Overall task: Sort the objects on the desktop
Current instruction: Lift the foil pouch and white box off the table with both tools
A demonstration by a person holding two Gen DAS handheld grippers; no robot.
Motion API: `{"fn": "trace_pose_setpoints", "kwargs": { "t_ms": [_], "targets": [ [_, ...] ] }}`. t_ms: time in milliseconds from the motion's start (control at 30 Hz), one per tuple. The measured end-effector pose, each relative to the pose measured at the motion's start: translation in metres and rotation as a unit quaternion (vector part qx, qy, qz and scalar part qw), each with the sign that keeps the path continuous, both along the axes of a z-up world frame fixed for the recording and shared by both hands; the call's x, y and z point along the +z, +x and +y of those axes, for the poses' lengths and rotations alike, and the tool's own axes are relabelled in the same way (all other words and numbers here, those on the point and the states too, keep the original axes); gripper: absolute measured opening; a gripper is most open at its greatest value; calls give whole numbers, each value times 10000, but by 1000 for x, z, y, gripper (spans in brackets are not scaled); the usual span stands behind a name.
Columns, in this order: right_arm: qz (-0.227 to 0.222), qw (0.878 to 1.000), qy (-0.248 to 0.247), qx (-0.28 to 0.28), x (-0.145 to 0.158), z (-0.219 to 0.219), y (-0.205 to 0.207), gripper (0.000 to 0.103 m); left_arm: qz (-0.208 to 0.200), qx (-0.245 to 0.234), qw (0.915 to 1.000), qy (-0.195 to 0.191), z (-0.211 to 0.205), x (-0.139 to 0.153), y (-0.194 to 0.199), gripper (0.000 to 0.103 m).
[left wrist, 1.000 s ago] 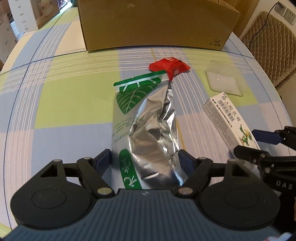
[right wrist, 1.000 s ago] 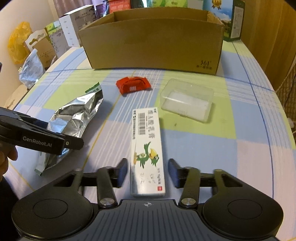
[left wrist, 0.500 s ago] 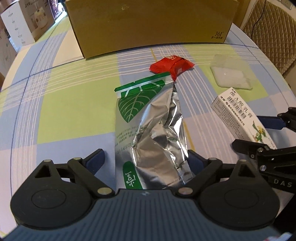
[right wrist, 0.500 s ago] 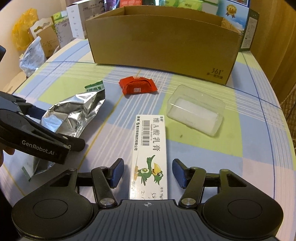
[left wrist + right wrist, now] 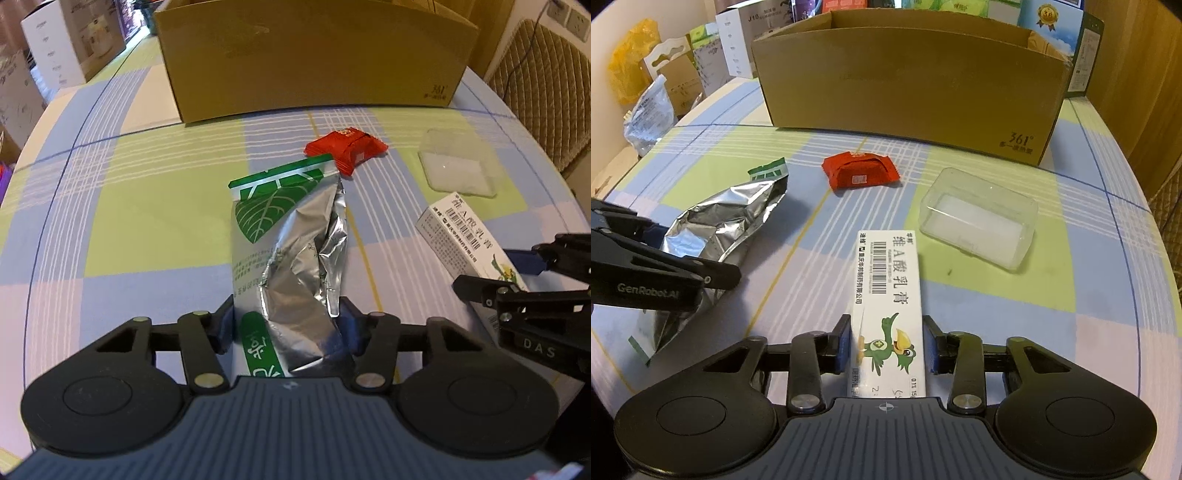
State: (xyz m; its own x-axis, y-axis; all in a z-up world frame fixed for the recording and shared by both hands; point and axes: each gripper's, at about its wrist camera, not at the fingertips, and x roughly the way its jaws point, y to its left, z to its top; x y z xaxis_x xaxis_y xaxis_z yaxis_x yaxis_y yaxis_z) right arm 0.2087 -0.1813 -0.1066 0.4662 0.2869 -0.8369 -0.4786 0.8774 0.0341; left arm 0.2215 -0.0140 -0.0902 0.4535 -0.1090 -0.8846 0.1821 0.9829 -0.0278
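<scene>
The cardboard box (image 5: 908, 85) carries "361°" at its lower right corner; the white carton (image 5: 890, 295) reads "维A酸乳膏" beside a barcode, above a green bird; the left tongs (image 5: 657, 273) bear "GenRobot.AI" on their side; the right tongs (image 5: 532, 295) show "DAS"; a white box (image 5: 738, 22) behind reads "J10".

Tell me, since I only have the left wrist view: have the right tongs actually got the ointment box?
Observer: Yes. In the right wrist view the right tongs straddle the ointment box at its duck-printed end, with both pads against its long sides.
Operator: Anything past the table's far left edge that I can't see?
Observer: A yellow plastic bag sits there, behind a silver pouch that stands off the table.
</scene>
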Motion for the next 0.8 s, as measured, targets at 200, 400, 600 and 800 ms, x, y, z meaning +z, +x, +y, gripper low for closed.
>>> {"fn": "trace_pose_setpoints", "kwargs": {
  "t_ms": [200,400,600,800],
  "targets": [
    [-52,9998,142,-130,11,-5,-12,35,45,51,9999,-142,-1,5,-15,47],
    [-140,9992,304,-210,30,-9,-26,35,-31,56,9998,-171,-4,14,-32,47],
    [-258,9987,381,-239,44,-12,-37,35,-159,85,9996,-223,-5,28,-46,47],
    [-311,9982,448,-254,52,-14,-48,35,-239,130,9992,-300,-6,39,-62,47]
  ]
}}
